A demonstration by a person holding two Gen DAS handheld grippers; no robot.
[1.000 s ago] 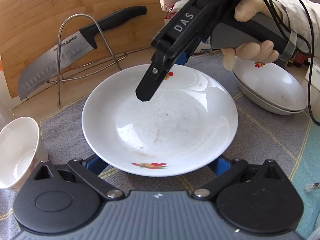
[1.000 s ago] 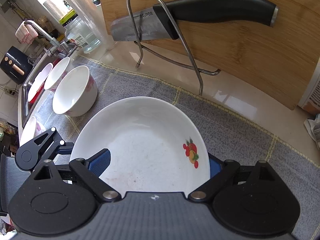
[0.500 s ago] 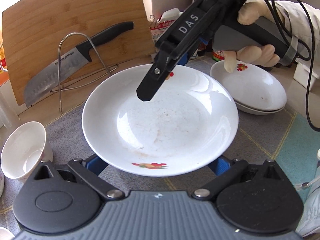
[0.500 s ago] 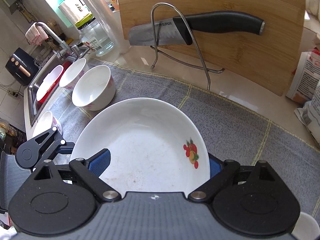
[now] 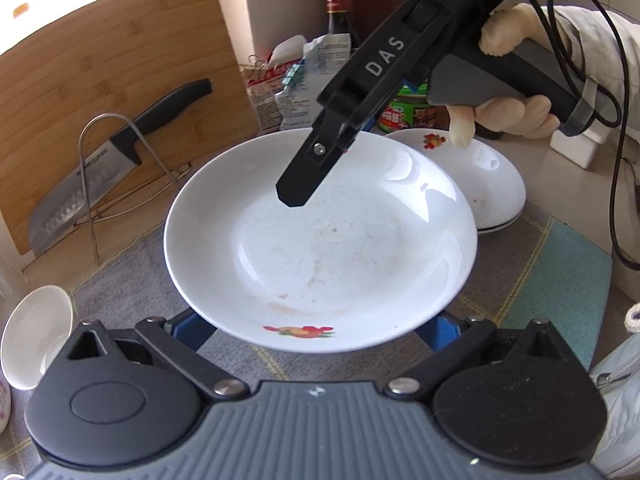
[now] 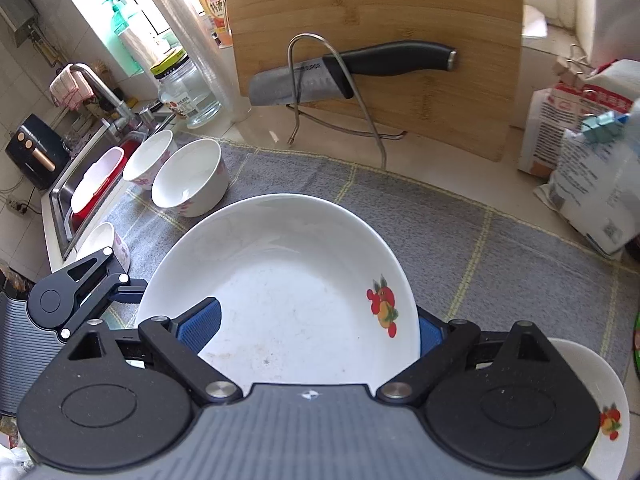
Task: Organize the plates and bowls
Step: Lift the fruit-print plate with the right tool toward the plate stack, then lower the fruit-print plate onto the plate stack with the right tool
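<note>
White plate [image 5: 320, 240], fruit motif on rim, faint smears inside: held off the counter [image 6: 264, 136] above the grey mat [image 6: 460, 232], gripped at opposite rim edges by both sets of tongs. Left tongs [image 5: 316, 324]: blue pads clamped on near rim in left wrist view. Right tongs [image 6: 316, 328]: clamped on same plate, one pad inside the rim, the other behind it; gloved right hand [image 5: 516, 112] on the grey handle.

Second plates [image 5: 484, 176], stacked, same motif: on mat, just beside and behind the held plate, near the teal mat section [image 5: 560, 280].

Bowls [image 6: 188, 176], white with pink pattern, two side by side at mat's left end; a third [image 6: 104, 240] nearer, by the sink edge.

Counter: pale, glossy stone. Bamboo cutting board [image 6: 372, 20] upright against wall; knife [image 6: 352, 68], black handle, resting across wire rack [image 6: 336, 96] before it. Glass jar [image 6: 188, 92] and clear sleeve of cups beside board. Clipped paper bags [image 6: 584, 152] at right. Sauce bottle [image 5: 336, 8] and green-lidded jar [image 5: 408, 112] behind stacked plates.

Sink [image 6: 80, 184] at far left, red tub inside, faucet above; window behind, bright daylight.
</note>
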